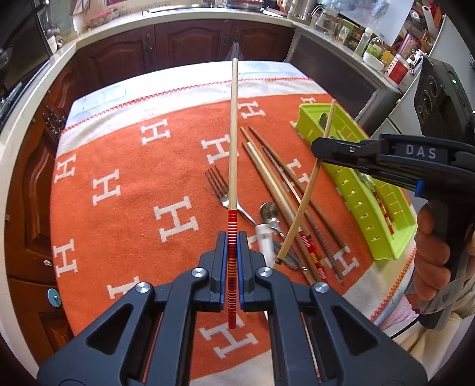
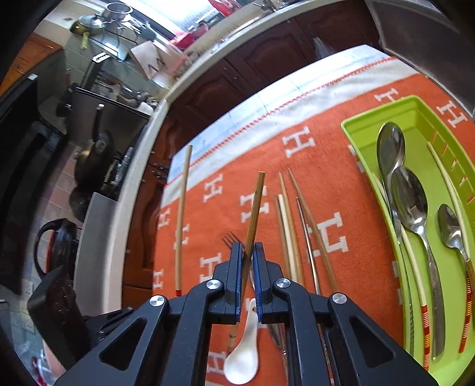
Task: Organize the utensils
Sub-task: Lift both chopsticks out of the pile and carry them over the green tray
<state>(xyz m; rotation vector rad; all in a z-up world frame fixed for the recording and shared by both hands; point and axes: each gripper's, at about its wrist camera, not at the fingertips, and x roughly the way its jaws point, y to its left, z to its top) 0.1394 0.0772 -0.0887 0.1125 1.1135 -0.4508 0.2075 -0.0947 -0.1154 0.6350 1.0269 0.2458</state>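
My left gripper point(image 1: 232, 240) is shut on a pale chopstick point(image 1: 233, 133) with a red banded handle, held above the orange cloth and pointing away. It also shows in the right wrist view point(image 2: 181, 219). My right gripper point(image 2: 248, 252) is shut on a second bamboo chopstick point(image 2: 254, 207). In the left wrist view this gripper point(image 1: 319, 148) holds that stick point(image 1: 308, 190) aslant beside the green utensil tray point(image 1: 377, 213). The tray point(image 2: 359, 139) holds three metal spoons point(image 2: 411, 205) and some banded chopsticks point(image 2: 421, 297). Several chopsticks point(image 1: 267, 178), a fork point(image 1: 218, 187), a metal spoon point(image 1: 268, 212) and a white ceramic spoon point(image 2: 242, 359) lie on the cloth.
The orange cloth with white H letters point(image 1: 124, 190) covers a small table. Dark wooden cabinets point(image 1: 190, 38) and a pale countertop point(image 1: 184, 14) ring it. Jars and boxes point(image 1: 383, 50) crowd the counter at right. Pans point(image 2: 95, 154) stand at the far left.
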